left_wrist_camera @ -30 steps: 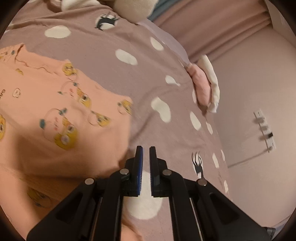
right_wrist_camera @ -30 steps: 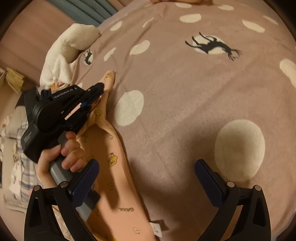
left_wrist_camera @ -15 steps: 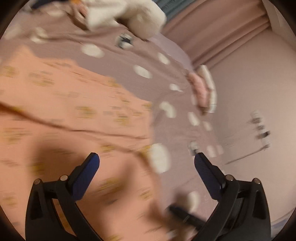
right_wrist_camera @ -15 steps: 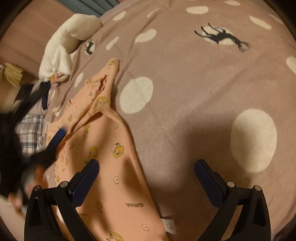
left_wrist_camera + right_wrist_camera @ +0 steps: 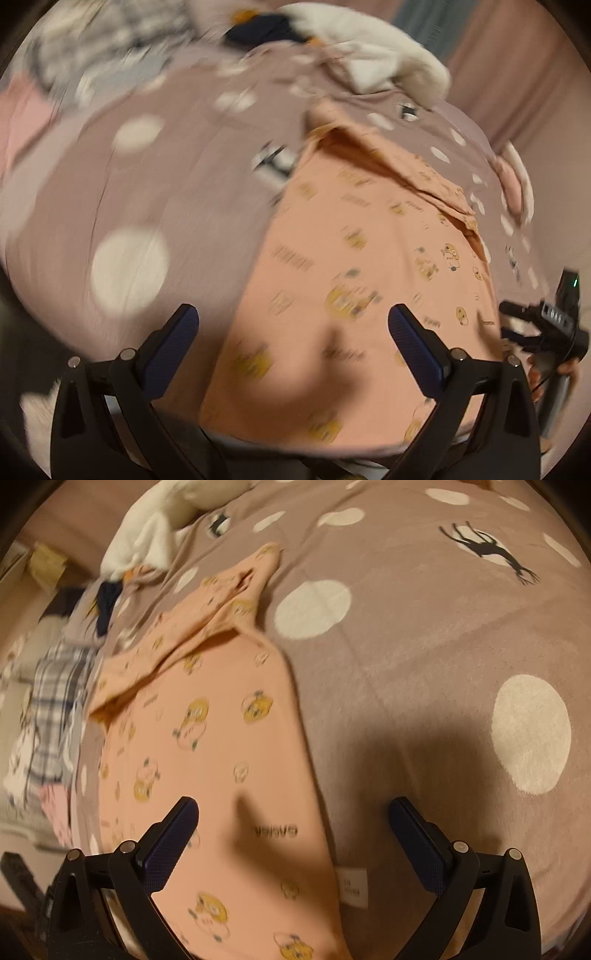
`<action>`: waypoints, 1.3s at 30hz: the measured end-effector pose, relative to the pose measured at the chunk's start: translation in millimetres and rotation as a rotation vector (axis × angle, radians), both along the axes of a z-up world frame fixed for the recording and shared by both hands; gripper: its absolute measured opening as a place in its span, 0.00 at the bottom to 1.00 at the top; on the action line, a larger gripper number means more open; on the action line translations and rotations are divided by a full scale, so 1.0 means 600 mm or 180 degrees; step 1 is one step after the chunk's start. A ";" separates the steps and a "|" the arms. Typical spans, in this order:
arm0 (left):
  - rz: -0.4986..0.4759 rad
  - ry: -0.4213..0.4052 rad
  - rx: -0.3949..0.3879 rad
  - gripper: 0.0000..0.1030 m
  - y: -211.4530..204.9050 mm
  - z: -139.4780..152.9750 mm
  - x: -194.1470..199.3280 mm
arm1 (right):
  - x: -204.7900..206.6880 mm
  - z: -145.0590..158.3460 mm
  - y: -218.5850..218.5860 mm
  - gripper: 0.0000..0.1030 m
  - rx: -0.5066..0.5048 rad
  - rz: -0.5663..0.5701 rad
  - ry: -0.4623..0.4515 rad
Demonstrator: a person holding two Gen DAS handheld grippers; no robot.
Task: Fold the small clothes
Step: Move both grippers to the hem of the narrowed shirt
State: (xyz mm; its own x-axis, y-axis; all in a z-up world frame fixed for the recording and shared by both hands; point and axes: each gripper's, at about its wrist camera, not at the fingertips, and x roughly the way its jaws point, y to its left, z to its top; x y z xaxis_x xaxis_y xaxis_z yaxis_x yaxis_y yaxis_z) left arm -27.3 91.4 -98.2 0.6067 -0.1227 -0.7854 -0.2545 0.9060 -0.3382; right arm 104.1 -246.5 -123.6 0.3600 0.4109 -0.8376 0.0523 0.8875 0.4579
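Both the left gripper [image 5: 293, 323] and right gripper [image 5: 293, 814] have jaws spread wide over the peach shirt [image 5: 207, 760] on the dotted bed cover [image 5: 424, 657], with a white fluffy thing [image 5: 388, 62] at the top.

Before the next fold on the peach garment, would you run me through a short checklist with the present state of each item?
1. Left gripper open and empty: ok, jaws wide, nothing between them.
2. Right gripper open and empty: ok, it hovers over the garment's edge.
3. Peach garment flat on the bedspread: not ok, its far part lies folded over and rumpled.
4. Side edge within the right gripper's reach: ok, the edge with the white label runs between its fingers.
5. Left wrist view sharp enough to aim: not ok, blurred.
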 end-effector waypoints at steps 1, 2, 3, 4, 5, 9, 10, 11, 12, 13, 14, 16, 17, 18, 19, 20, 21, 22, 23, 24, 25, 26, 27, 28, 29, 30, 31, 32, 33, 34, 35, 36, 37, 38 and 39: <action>0.0040 0.0011 -0.0081 0.99 0.008 -0.007 -0.014 | -0.006 0.003 0.003 0.99 0.0028 0.0125 0.0021; 0.0091 0.0000 -0.0181 0.99 0.018 -0.016 -0.026 | -0.014 0.007 0.005 0.99 0.0111 0.0279 0.0051; 0.0102 -0.0014 -0.0246 0.99 0.021 -0.017 -0.037 | -0.022 0.010 0.006 0.99 0.0195 0.0411 0.0068; 0.0084 -0.0028 -0.0344 0.99 0.023 -0.023 -0.043 | -0.032 0.016 0.008 0.99 0.0317 0.0566 0.0047; 0.0024 -0.0032 -0.0481 0.99 0.023 -0.031 -0.047 | -0.040 0.021 0.008 0.99 0.0398 0.0666 -0.0005; -0.0113 -0.0023 -0.0826 0.99 0.021 -0.043 -0.054 | -0.070 0.032 0.006 0.99 0.0400 0.0892 -0.0117; -0.0142 -0.0040 -0.0896 0.99 0.018 -0.046 -0.054 | -0.073 0.028 0.003 0.99 0.0414 0.0870 -0.0097; -0.0125 -0.0060 -0.0940 0.99 0.015 -0.050 -0.055 | -0.077 0.020 -0.003 0.99 0.0439 0.0842 -0.0047; -0.0099 -0.0089 -0.0939 0.99 0.016 -0.049 -0.057 | -0.082 0.008 -0.009 0.99 0.0461 0.0805 0.0030; -0.0092 -0.0119 -0.0943 0.99 0.015 -0.049 -0.057 | -0.085 -0.001 -0.015 0.99 0.0489 0.0764 0.0085; -0.0103 -0.0140 -0.0954 0.99 0.013 -0.049 -0.056 | -0.092 -0.010 -0.025 0.99 0.0573 0.0719 0.0109; -0.0108 -0.0169 -0.0985 0.99 0.013 -0.049 -0.051 | -0.106 -0.017 -0.048 0.99 0.0801 0.0660 0.0048; -0.0097 -0.0198 -0.1023 0.99 0.015 -0.050 -0.049 | -0.116 -0.017 -0.062 0.99 0.0924 0.0615 0.0011; -0.0075 -0.0224 -0.1080 0.99 0.016 -0.051 -0.047 | -0.122 -0.018 -0.068 0.99 0.1007 0.0589 -0.0007; -0.0049 -0.0243 -0.1129 0.99 0.020 -0.053 -0.046 | -0.127 -0.020 -0.074 0.99 0.1092 0.0568 -0.0012; -0.0003 -0.0276 -0.1198 0.99 0.022 -0.055 -0.047 | -0.129 -0.022 -0.079 0.99 0.1146 0.0553 0.0000; 0.0018 -0.0300 -0.1237 0.99 0.025 -0.057 -0.048 | -0.129 -0.026 -0.083 0.99 0.1201 0.0532 0.0022; 0.0019 -0.0322 -0.1263 0.99 0.027 -0.057 -0.050 | -0.128 -0.028 -0.086 0.99 0.1254 0.0506 0.0035; -0.0004 -0.0340 -0.1280 0.99 0.027 -0.057 -0.052 | -0.128 -0.029 -0.088 0.99 0.1293 0.0489 0.0036; -0.0054 -0.0340 -0.1306 0.99 0.026 -0.057 -0.054 | -0.130 -0.029 -0.089 0.99 0.1295 0.0490 0.0032; -0.0120 -0.0336 -0.1362 0.99 0.024 -0.058 -0.055 | -0.132 -0.028 -0.088 0.99 0.1264 0.0507 0.0026; -0.0207 -0.0336 -0.1454 0.99 0.022 -0.059 -0.056 | -0.134 -0.025 -0.081 0.99 0.1189 0.0548 0.0018; -0.0286 -0.0333 -0.1556 0.99 0.021 -0.061 -0.056 | -0.136 -0.023 -0.079 0.99 0.1117 0.0595 0.0008; -0.0351 -0.0330 -0.1690 0.99 0.020 -0.065 -0.056 | -0.140 -0.020 -0.072 0.99 0.1021 0.0660 -0.0019; -0.0397 -0.0316 -0.1859 0.99 0.020 -0.070 -0.055 | -0.143 -0.018 -0.069 0.99 0.0952 0.0713 -0.0062; -0.0427 -0.0298 -0.2049 0.99 0.021 -0.076 -0.052 | -0.147 -0.018 -0.063 0.99 0.0886 0.0763 -0.0114; -0.0443 -0.0291 -0.2190 0.99 0.021 -0.081 -0.051 | -0.153 -0.019 -0.060 0.99 0.0863 0.0774 -0.0167; -0.0450 -0.0285 -0.2300 0.99 0.023 -0.085 -0.048 | -0.156 -0.020 -0.063 0.99 0.0893 0.0743 -0.0220; -0.0434 -0.0285 -0.2354 0.99 0.026 -0.088 -0.046 | -0.161 -0.022 -0.068 0.99 0.0951 0.0705 -0.0279; -0.0418 -0.0288 -0.2398 0.98 0.028 -0.089 -0.045 | -0.167 -0.026 -0.073 0.99 0.1038 0.0678 -0.0333; -0.0401 -0.0299 -0.2437 0.98 0.029 -0.089 -0.046 | -0.173 -0.029 -0.078 0.99 0.1118 0.0670 -0.0357; -0.0393 -0.0302 -0.2455 0.98 0.029 -0.088 -0.047 | -0.178 -0.031 -0.081 0.99 0.1173 0.0666 -0.0385; -0.0386 -0.0300 -0.2464 0.98 0.029 -0.087 -0.046 | -0.183 -0.031 -0.083 0.99 0.1212 0.0665 -0.0431; -0.0362 -0.0299 -0.2444 0.96 0.029 -0.085 -0.046 | -0.188 -0.034 -0.084 0.99 0.1248 0.0665 -0.0492; -0.0336 -0.0301 -0.2408 0.94 0.028 -0.083 -0.047 | -0.191 -0.035 -0.084 0.99 0.1253 0.0658 -0.0527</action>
State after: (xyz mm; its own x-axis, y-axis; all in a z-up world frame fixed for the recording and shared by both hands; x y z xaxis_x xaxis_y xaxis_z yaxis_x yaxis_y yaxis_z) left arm -55.4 108.1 -148.0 0.6225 -0.6667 -0.4099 -0.1187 0.4372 -0.8915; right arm -10.8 -297.0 -144.6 0.3529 0.7627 -0.5420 -0.2092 0.6289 0.7489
